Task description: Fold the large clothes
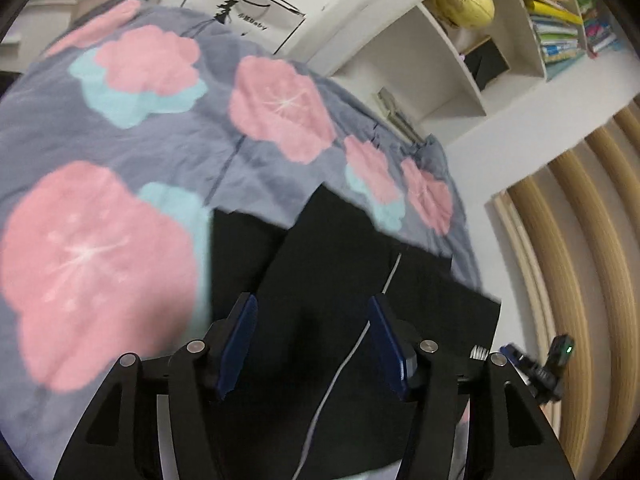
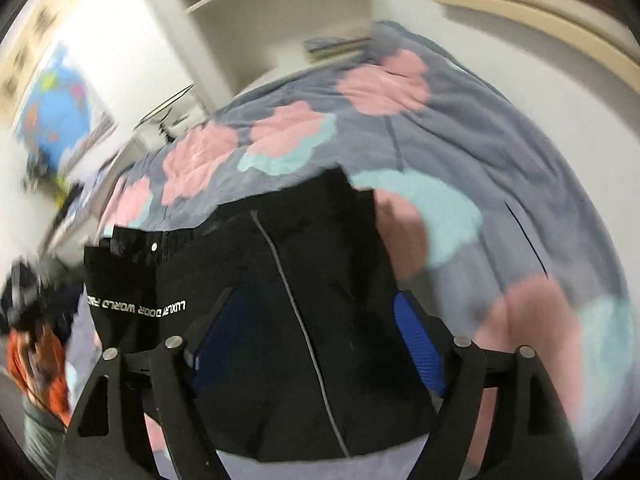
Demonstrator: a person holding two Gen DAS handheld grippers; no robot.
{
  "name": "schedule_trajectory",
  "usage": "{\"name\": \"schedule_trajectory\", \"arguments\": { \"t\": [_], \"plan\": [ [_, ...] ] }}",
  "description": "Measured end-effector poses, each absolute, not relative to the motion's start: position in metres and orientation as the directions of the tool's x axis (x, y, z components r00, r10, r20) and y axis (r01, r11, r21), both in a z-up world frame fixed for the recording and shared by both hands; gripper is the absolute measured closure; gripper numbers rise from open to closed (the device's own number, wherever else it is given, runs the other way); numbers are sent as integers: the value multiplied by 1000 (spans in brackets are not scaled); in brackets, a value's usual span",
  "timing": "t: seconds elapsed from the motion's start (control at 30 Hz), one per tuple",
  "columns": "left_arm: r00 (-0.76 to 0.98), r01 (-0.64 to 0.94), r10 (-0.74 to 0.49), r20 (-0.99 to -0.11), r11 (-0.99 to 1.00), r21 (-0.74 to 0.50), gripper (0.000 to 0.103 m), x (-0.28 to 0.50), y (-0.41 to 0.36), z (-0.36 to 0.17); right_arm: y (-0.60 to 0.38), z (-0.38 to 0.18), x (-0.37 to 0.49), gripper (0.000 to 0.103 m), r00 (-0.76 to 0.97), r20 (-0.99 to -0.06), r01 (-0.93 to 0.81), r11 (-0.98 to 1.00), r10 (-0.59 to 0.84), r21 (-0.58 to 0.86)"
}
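Observation:
Black trousers (image 1: 344, 264) with a thin white side stripe lie folded on a grey bedspread (image 1: 120, 152) printed with pink and teal flowers. My left gripper (image 1: 314, 304) is open, its blue-padded fingers spread just above the black cloth. In the right wrist view the trousers (image 2: 304, 280) show a waistband with a button and white lettering at the left. My right gripper (image 2: 316, 304) is open too, fingers spread over the trousers. Neither gripper holds anything. The view is motion-blurred.
A white wall shelf (image 1: 492, 52) holds a yellow globe and books. Wooden slats (image 1: 580, 240) stand at the right. The other gripper (image 1: 548, 364) shows at the bed's right edge. An orange and dark item (image 2: 36, 360) lies left of the bed; a world map poster (image 2: 60, 108) hangs behind.

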State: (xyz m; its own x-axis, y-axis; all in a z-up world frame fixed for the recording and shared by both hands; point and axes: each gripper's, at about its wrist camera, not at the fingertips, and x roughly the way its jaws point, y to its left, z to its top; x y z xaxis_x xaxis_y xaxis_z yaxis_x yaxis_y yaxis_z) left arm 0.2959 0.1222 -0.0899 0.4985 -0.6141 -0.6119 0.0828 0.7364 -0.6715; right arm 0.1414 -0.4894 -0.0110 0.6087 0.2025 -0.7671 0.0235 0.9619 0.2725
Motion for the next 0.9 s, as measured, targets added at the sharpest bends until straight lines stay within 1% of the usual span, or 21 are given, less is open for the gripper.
{"name": "schedule_trajectory", "arguments": {
  "t": [0.07,0.17,0.23,0.3,0.33,0.37,0.43,0.5,0.57,0.6,0.63,0.67,0.7,0.73,0.77,0.83,0.9],
  "plan": [
    [486,115,-628,-607,735,-668,43,308,109,-98,-484,-14,152,21,604,-772,-20,972,198,234],
    [484,156,-586,-650,789,-594,41,319,95,-107,-483,-24,177,21,597,-779,-73,980,191,184],
    [501,164,-578,-645,795,-585,39,324,94,-116,-485,-37,193,20,580,-789,-107,979,205,175],
    [508,142,-605,-613,761,-633,33,330,99,-129,-486,-50,208,20,552,-801,-137,973,233,188],
    [486,129,-631,-605,736,-664,33,335,102,-136,-485,-55,213,20,541,-805,-152,969,245,192],
    [465,128,-673,-575,694,-708,33,339,104,-142,-484,-59,216,20,534,-806,-164,967,254,196],
    [451,140,-716,-533,646,-750,33,345,107,-147,-481,-70,225,17,516,-808,-193,958,283,211],
    [442,156,-751,-490,602,-783,32,349,108,-151,-477,-78,233,17,505,-808,-211,951,303,225],
    [433,175,-766,-475,588,-790,32,350,103,-155,-474,-84,238,17,501,-808,-212,949,309,231],
    [434,182,-758,-487,603,-777,33,350,98,-155,-474,-86,239,20,505,-805,-208,949,311,236],
    [437,184,-745,-504,622,-761,34,350,94,-155,-474,-85,239,30,518,-798,-198,951,307,237],
    [440,199,-742,-506,630,-751,51,349,88,-153,-473,-84,239,39,524,-794,-194,951,307,239],
    [432,216,-746,-508,632,-745,75,349,84,-151,-471,-82,236,59,531,-791,-192,953,303,236],
    [413,235,-736,-536,655,-718,92,348,76,-147,-469,-78,231,73,546,-789,-190,959,282,211],
    [406,246,-716,-568,684,-687,93,346,72,-142,-465,-74,224,89,563,-787,-191,966,253,174],
    [403,284,-655,-639,753,-593,94,334,63,-120,-461,-63,203,90,610,-768,-179,978,195,106],
    [406,319,-678,-613,734,-600,94,323,69,-95,-460,-43,169,90,671,-726,-155,986,153,65]
  ]
}}
